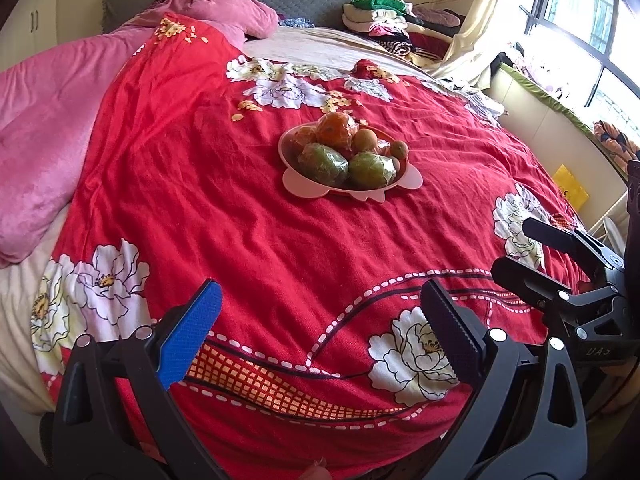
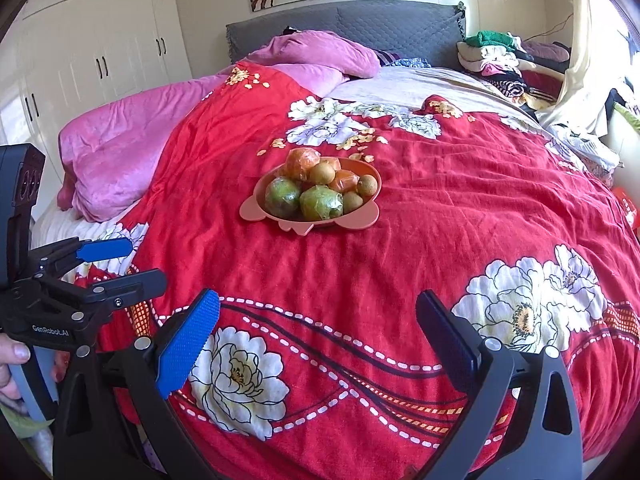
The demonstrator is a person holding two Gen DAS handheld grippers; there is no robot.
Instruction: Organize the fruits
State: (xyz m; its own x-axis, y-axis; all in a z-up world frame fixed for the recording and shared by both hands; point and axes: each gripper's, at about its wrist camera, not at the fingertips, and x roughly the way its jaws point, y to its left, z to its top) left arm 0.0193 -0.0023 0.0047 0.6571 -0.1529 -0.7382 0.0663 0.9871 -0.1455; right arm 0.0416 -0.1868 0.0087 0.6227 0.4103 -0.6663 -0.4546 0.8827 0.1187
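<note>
A pink plate point(image 1: 294, 180) point(image 2: 250, 210) sits mid-bed on the red floral quilt. It holds wrapped orange fruits point(image 1: 335, 130) point(image 2: 303, 164), two green fruits point(image 1: 323, 163) point(image 2: 283, 197) and small brown fruits point(image 1: 365, 139) point(image 2: 367, 185). My left gripper point(image 1: 320, 328) is open and empty, low over the quilt's near edge, well short of the plate. My right gripper point(image 2: 318, 334) is open and empty too, beside it. Each gripper shows in the other's view, the right one point(image 1: 516, 248) at the right edge and the left one point(image 2: 136, 264) at the left edge.
A pink blanket point(image 1: 52, 128) point(image 2: 120, 160) lies along the left of the bed. Folded clothes point(image 1: 384, 20) point(image 2: 508, 60) are stacked at the far right by the grey headboard point(image 2: 400, 28). A window ledge point(image 1: 560, 108) runs along the right. White wardrobes point(image 2: 100, 40) stand at the left.
</note>
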